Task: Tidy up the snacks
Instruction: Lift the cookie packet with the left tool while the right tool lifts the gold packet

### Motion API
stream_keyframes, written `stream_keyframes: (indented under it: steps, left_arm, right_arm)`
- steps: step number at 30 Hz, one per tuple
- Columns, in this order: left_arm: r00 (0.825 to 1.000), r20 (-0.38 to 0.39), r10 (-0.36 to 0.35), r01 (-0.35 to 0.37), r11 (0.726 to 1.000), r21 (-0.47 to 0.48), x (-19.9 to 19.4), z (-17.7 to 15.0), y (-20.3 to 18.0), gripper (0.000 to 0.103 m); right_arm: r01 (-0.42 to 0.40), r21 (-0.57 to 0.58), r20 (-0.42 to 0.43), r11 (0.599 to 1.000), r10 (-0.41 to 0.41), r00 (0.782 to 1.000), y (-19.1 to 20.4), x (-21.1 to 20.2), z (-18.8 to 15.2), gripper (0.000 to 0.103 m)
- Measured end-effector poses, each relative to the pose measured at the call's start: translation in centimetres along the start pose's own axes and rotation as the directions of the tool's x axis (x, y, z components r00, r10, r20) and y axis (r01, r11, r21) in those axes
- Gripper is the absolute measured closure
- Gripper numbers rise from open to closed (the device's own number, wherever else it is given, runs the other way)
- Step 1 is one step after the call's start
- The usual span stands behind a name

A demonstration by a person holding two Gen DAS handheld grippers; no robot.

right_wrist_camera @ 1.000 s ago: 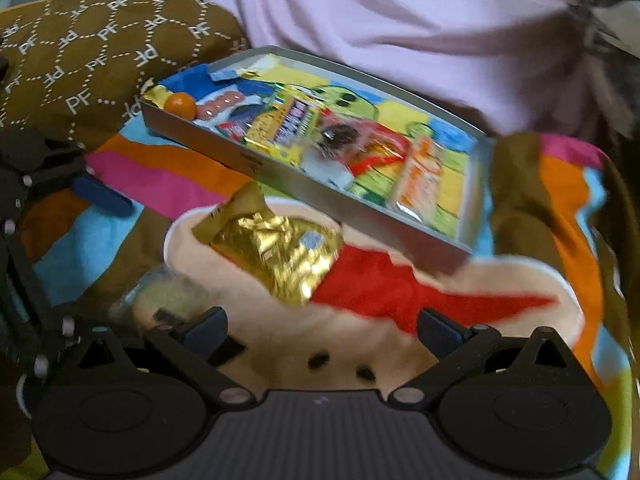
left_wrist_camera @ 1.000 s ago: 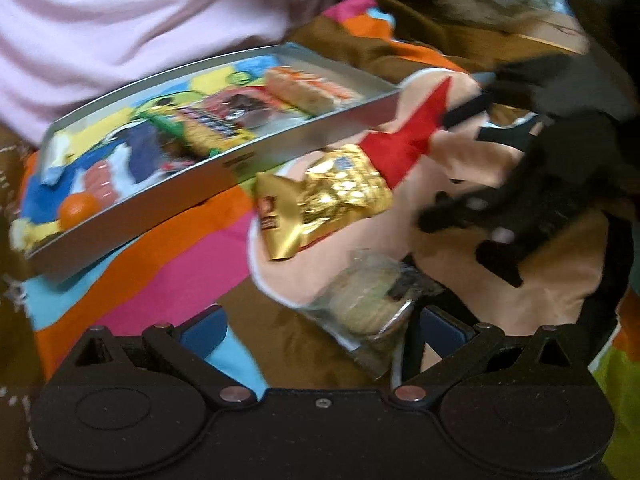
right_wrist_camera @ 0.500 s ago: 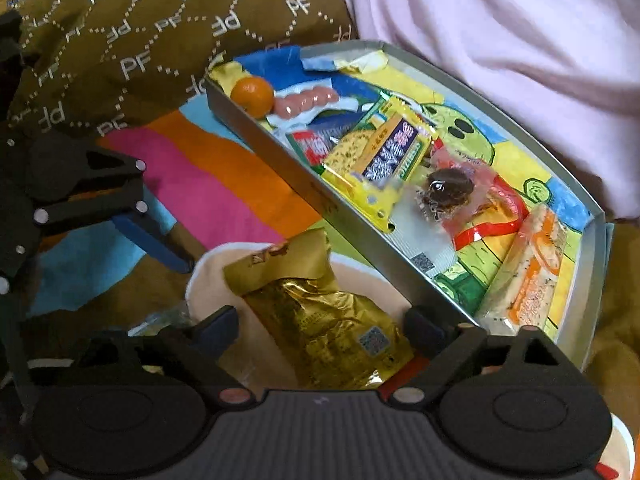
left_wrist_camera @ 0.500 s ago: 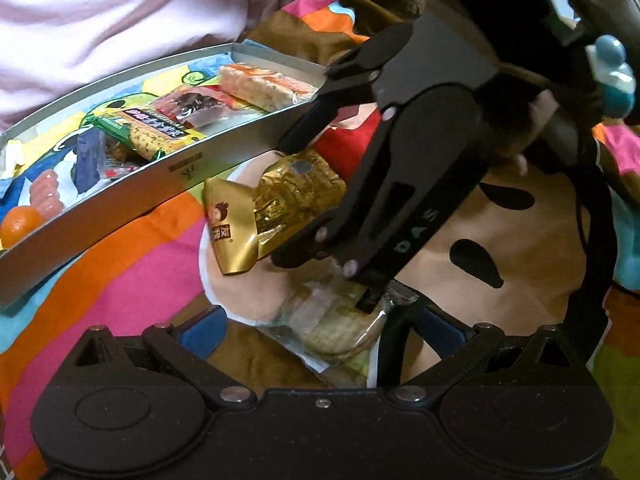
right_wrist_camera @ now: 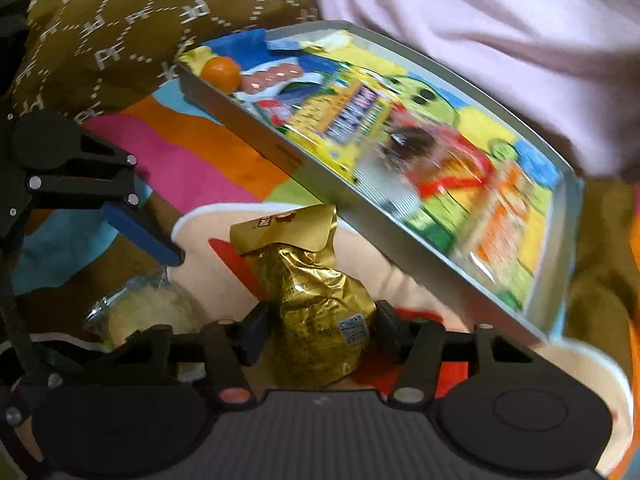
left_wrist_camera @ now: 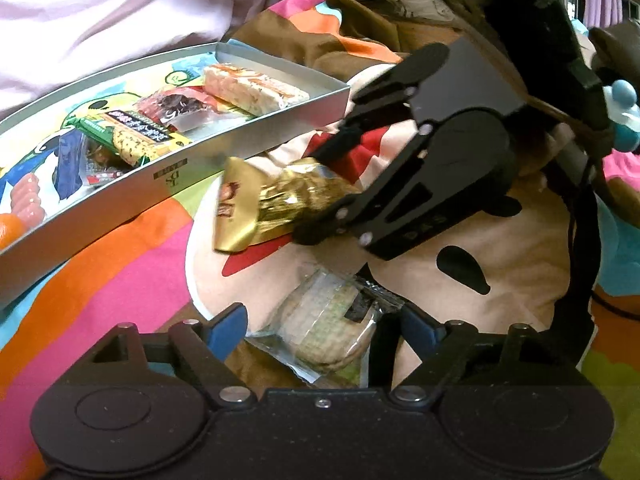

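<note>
A grey tray (right_wrist_camera: 280,154) of snacks rests on a colourful cartoon blanket (left_wrist_camera: 132,264).

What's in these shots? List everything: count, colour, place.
tin tray: one, silver, cartoon-printed floor, on the blanket
mandarin: one, orange, tray's end
sausage pack: one, pink, beside the mandarin
snack bar: one, green and yellow, mid-tray
wrapped sweet: one, dark in red-clear wrap, mid-tray
cereal bar: one, pale with orange, tray's other end
gold packet: one, gold foil, outside the tray
biscuit pack: one, pale, clear wrap, on the blanket
blanket: one, multicoloured
cushion: one, brown, white pattern
right tool: black, jaws just closed onto the gold packet
left tool: black, blue pads, jaws just closing around the biscuit pack, no clear pinch
</note>
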State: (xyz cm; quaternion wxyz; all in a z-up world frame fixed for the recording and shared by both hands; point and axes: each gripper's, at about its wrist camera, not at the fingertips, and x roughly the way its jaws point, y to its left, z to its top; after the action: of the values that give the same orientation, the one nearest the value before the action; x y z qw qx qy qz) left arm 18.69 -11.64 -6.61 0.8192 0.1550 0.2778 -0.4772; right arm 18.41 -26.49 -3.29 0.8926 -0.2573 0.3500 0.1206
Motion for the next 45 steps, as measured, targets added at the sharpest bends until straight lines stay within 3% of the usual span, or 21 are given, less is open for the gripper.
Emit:
stream_keyframes:
  steps: [4,10,13,15,16,21,25,30,35,40,45]
  left_arm:
    - [1.0,-0.001,-0.031,0.031,1.0,-0.001,0.3,0.6,0.0,0.02]
    - [0.996,-0.078,-0.038,0.043,0.997,0.064,1.6,0.8,-0.6,0.022]
    - [0.992,-0.11,-0.054,0.058,0.998,0.035,1.6,1.1,-0.4,0.034]
    - [0.99,-0.127,-0.062,0.061,0.998,-0.011,1.4,1.3,-0.2,0.048]
    - [0.989,-0.136,-0.065,0.06,0.997,-0.04,1.3,1.4,-0.2,0.048]
    - [0.987,-0.158,-0.021,0.004,0.995,-0.103,0.8,1.3,-1.1,0.05]
    - [0.98,-0.196,0.046,-0.083,0.98,-0.183,0.0,1.0,-2.0,0.051]
    - [0.951,-0.267,0.153,-0.219,0.945,-0.241,-1.6,0.0,-2.2,0.051]
    - [0.928,-0.306,0.212,-0.302,0.909,-0.288,-3.8,-1.2,-1.5,0.051]
    - [0.902,-0.33,0.277,-0.368,0.894,-0.256,-4.3,-1.5,-0.8,0.051]
    - [0.898,-0.327,0.295,-0.379,0.896,-0.233,-3.9,-1.6,-0.5,0.051]
  right_arm:
    - [0.033,0.116,-0.033,0.993,-0.029,0.999,-0.5,-1.0,-1.3,0.044]
    - [0.048,0.276,-0.069,0.96,-0.03,0.997,-0.9,-3.1,-3.4,0.044]
    - [0.041,0.309,-0.071,0.95,-0.02,0.997,-0.5,-3.8,-3.8,0.044]
    - [0.043,0.33,-0.071,0.943,-0.021,0.997,-0.2,-4.0,-4.2,0.044]
    - [0.047,0.341,-0.071,0.939,-0.024,0.997,0.1,-4.0,-4.3,0.044]
    - [0.058,0.397,-0.064,0.916,-0.036,0.997,0.9,-5.0,-5.1,0.044]
    - [0.054,0.418,-0.069,0.907,-0.028,0.997,1.6,-5.9,-5.5,0.044]
    - [0.022,0.415,-0.07,0.91,0.008,0.998,3.3,-6.4,-5.6,0.042]
    - [-0.045,0.39,-0.062,0.92,0.075,0.995,5.0,-6.4,-5.1,0.037]
    - [-0.036,0.293,-0.069,0.956,0.059,0.996,7.0,-5.1,-3.9,0.024]
    - [-0.026,0.245,-0.085,0.969,0.048,0.995,8.4,-3.4,-3.4,0.024]
